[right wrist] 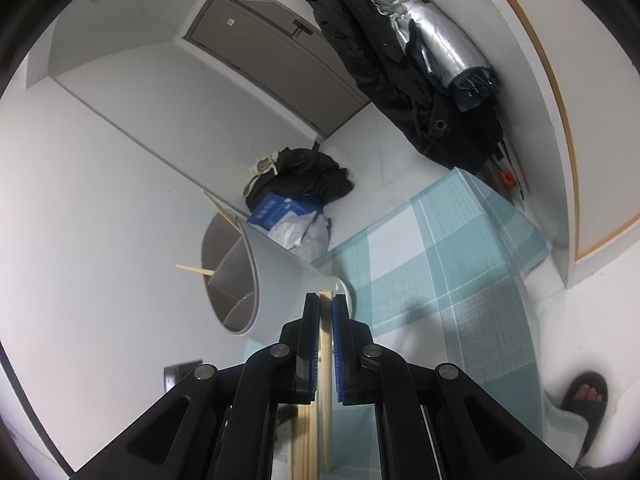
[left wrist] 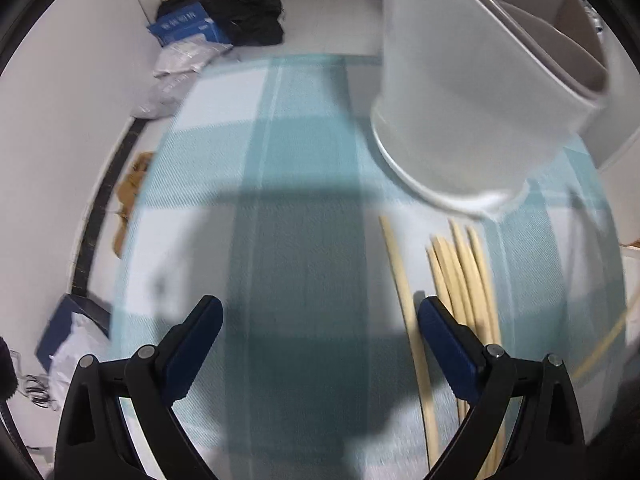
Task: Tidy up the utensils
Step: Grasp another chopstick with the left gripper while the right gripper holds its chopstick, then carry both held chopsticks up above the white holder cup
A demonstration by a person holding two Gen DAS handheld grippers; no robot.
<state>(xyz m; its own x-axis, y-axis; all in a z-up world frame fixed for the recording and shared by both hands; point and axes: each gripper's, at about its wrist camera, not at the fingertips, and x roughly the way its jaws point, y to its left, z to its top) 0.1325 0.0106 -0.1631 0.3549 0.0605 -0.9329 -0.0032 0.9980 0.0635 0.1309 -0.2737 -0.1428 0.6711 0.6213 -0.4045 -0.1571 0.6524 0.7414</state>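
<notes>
Checked teal-and-white cloth point(left wrist: 296, 208) is covering the table, with the grey divided utensil holder point(left wrist: 472, 92) sitting at its far right. Just in front of the holder, loose wooden chopsticks point(left wrist: 460, 276) are lying on the cloth, and the left gripper point(left wrist: 320, 316) is hovering above them with its fingers spread wide and empty. Over by the holder's base, the right gripper point(right wrist: 326, 308) is pinching its fingers together on one chopstick point(right wrist: 325, 344), while two more sticks point(right wrist: 196, 269) are poking out of the holder's compartments.
</notes>
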